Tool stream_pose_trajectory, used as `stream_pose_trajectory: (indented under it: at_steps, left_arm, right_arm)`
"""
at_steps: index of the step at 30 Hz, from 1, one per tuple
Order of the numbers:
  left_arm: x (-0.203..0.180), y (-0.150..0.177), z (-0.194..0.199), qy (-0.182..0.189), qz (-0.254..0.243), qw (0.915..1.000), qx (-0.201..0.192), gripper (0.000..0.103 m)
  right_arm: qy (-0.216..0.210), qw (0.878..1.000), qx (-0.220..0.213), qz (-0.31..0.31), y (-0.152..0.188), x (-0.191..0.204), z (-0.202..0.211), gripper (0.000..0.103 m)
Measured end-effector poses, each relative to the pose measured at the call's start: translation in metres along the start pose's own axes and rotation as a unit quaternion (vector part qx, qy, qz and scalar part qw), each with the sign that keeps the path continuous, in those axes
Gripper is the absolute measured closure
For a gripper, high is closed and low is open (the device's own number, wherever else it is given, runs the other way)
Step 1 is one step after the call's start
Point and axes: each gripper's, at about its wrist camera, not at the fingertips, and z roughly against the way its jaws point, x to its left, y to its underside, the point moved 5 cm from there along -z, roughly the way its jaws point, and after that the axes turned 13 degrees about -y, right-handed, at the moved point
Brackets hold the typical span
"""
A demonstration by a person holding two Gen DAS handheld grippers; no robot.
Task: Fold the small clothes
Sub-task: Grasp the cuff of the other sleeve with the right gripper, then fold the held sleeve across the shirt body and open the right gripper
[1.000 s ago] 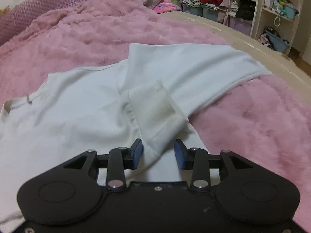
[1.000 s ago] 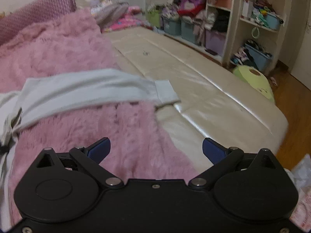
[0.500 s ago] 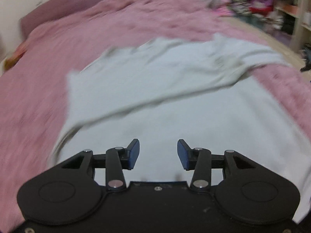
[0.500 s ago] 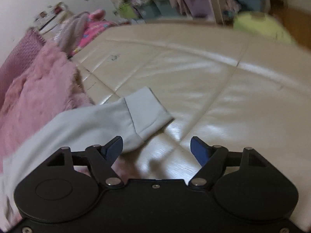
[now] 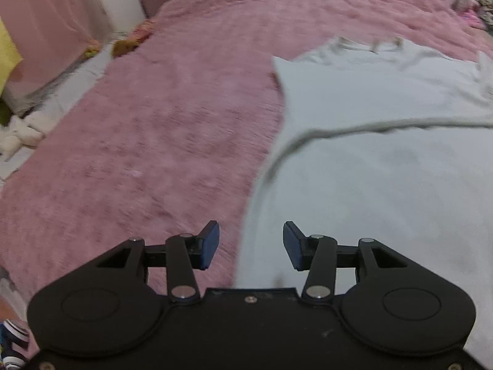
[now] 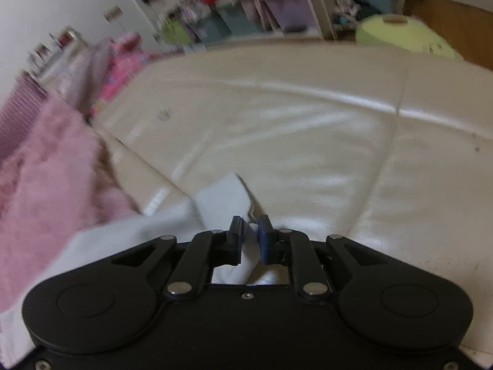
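White sleeve cuff (image 6: 225, 197) pinched in right claw (image 6: 250, 237); left claw (image 5: 251, 245) parted, empty.

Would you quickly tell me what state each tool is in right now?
Left tool: open, holding nothing, over the shirt's edge.
Right tool: shut on the sleeve.
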Motion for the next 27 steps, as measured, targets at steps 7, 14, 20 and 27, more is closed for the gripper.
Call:
stream_pose_trajectory:
  at_steps: [7,14,20,27]
  left_arm:
    - [0.022,-0.042,-0.044,0.000,0.059,0.9983,-0.004,0.054]
    - [0.034,-0.074,-0.073,-0.021,0.055,0.9982,-0.014,0.054]
    - [0.051,-0.075,-0.095,0.010,0.110,0.9936,0.024,0.054]
    - [0.066,-0.068,-0.093,0.056,0.098,0.9936,0.007,0.054]
  right_arm:
    - [-0.054,0.995,-0.037,0.080,0.006,0.073,0.047,0.096]
    - [-0.157,0.980,-0.031,0.120,0.037,0.176,0.093,0.096]
    - [-0.241,0.954,0.005,0.176,0.111,0.277,0.128,0.096]
    - [-0.315,0.924,0.064,0.209,0.218,0.372,0.144,0.097]
